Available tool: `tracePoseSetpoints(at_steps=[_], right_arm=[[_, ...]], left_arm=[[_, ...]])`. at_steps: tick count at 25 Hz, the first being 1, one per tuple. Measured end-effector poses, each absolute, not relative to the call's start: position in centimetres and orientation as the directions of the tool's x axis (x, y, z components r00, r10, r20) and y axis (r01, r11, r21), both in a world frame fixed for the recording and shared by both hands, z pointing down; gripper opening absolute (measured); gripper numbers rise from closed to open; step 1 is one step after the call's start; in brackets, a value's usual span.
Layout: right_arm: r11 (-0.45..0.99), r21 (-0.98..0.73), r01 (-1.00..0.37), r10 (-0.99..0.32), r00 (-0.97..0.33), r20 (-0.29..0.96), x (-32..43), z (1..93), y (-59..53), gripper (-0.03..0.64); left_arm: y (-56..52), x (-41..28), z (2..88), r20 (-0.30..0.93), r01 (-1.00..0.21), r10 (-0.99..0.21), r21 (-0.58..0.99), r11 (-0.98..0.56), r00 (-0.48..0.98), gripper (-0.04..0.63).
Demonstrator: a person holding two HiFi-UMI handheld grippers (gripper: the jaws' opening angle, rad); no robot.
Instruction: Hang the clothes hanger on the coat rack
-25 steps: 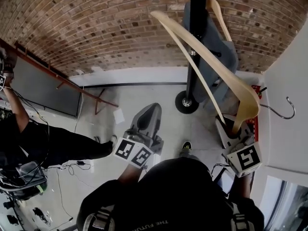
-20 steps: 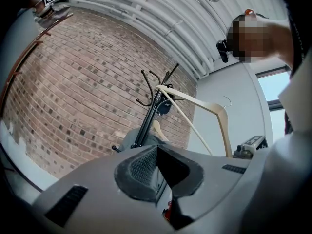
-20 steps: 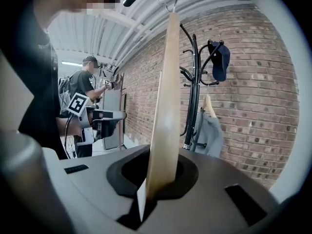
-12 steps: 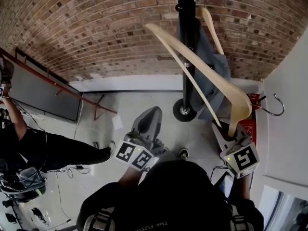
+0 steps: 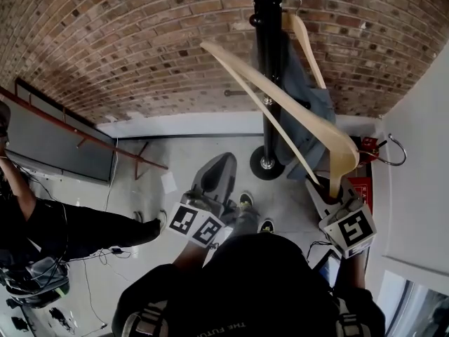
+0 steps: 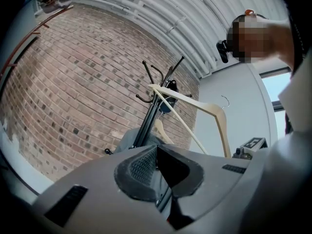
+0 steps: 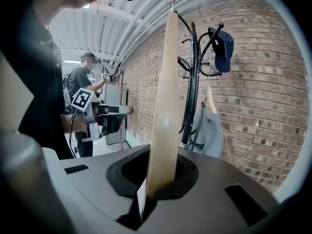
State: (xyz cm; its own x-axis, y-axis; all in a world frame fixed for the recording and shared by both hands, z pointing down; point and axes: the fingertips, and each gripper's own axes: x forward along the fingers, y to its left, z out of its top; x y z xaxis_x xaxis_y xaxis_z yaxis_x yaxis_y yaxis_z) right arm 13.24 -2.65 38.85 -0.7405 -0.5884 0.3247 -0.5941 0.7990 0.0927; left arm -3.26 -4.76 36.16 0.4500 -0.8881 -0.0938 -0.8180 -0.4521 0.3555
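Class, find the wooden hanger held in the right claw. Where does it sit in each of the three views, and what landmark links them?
Head view: hanger slants from top centre down to the right.
Left gripper view: hanger right of centre, small.
Right gripper view: hanger upright at centre, edge-on.
Shared landmark: black coat rack.

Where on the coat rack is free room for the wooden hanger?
In the right gripper view, the coat rack has bare-looking hooks on its left for the wooden hanger. Its right side is crowded: a blue cap on an upper hook, below it another hanger carrying a gray garment.
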Motion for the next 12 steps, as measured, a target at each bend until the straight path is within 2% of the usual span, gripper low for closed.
tracePoseSetpoints(at_steps=[12], right_arm=[[0.795, 0.102, -0.598, -0.590, -0.726, 0.354, 10.0, 38.4, -9.6, 0.029]], left_arm=[[-12.0, -6.8, 36.2, -0.113, -0.798, -0.878, 0.377, -0.470, 0.464, 0.021]])
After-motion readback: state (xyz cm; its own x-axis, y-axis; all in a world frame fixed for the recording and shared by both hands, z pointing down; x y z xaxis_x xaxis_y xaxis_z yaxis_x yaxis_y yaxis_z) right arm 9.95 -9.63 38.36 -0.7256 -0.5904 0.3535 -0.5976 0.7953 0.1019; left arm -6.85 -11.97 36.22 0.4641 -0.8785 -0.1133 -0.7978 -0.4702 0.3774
